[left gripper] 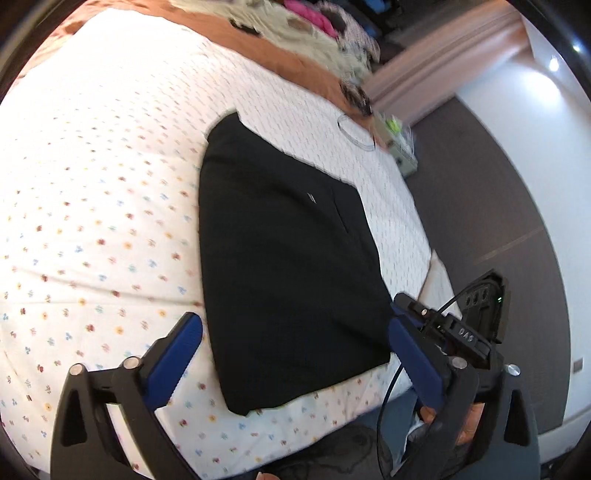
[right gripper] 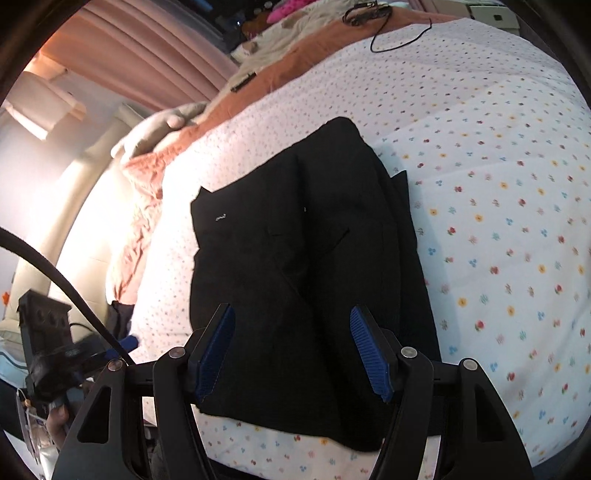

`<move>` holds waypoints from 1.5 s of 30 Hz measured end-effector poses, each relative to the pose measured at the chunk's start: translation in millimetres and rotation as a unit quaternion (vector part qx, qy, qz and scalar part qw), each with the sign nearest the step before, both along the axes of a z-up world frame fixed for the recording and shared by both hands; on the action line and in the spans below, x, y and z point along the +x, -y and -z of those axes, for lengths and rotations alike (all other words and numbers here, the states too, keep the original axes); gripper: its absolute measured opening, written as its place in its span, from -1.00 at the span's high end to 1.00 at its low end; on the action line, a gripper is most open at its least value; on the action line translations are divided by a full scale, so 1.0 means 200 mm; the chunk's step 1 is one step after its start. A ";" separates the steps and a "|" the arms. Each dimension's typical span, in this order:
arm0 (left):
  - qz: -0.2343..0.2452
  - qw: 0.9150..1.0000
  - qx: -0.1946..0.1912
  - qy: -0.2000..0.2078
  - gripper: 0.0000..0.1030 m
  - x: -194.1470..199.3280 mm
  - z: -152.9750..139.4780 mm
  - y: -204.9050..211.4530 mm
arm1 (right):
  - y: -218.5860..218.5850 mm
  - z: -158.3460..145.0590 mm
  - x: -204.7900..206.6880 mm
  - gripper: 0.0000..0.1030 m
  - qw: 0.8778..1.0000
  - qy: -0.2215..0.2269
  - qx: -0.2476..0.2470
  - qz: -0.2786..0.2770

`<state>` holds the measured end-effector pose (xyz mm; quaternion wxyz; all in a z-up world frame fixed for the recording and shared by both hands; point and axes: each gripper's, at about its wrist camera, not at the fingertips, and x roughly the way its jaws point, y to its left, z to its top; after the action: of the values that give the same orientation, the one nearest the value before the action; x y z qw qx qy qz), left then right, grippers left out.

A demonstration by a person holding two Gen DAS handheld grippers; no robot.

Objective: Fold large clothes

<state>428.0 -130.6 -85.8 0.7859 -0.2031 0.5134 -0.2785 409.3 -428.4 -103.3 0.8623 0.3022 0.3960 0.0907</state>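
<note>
A black garment (left gripper: pixel 288 266) lies folded into a flat rectangle on the flower-print bed sheet (left gripper: pixel 96 192). It also shows in the right wrist view (right gripper: pixel 303 280). My left gripper (left gripper: pixel 295 321) is open and empty, held above the garment's near end, with its blue pads either side of it. My right gripper (right gripper: pixel 291 314) is open and empty above the garment's near edge. The other gripper's body (left gripper: pixel 476 328) shows at the right of the left wrist view.
An orange blanket (right gripper: pixel 306 48) and a pile of clothes (left gripper: pixel 295 26) lie at the far end of the bed. A black cable (right gripper: pixel 399 37) lies on the sheet. Grey floor (left gripper: pixel 491 206) and pink curtains (right gripper: pixel 147 66) flank the bed.
</note>
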 end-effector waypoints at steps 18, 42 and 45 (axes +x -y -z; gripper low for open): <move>-0.066 0.997 -0.005 -0.030 -0.90 0.05 0.25 -0.32 | -0.18 0.01 0.38 0.91 0.999 -0.013 -0.020 -0.028; 0.048 0.995 0.065 -0.061 0.03 0.07 0.48 0.29 | 0.17 0.20 0.03 0.99 0.999 -0.005 0.000 0.034; 0.048 0.994 0.071 -0.063 0.03 0.07 0.50 0.29 | 0.17 0.23 0.02 0.97 0.999 -0.016 0.006 0.030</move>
<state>441.4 -189.1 -185.3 0.7501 -0.1390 0.5898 -0.2649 413.8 -462.9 -149.8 0.8562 0.3208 0.4001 0.0622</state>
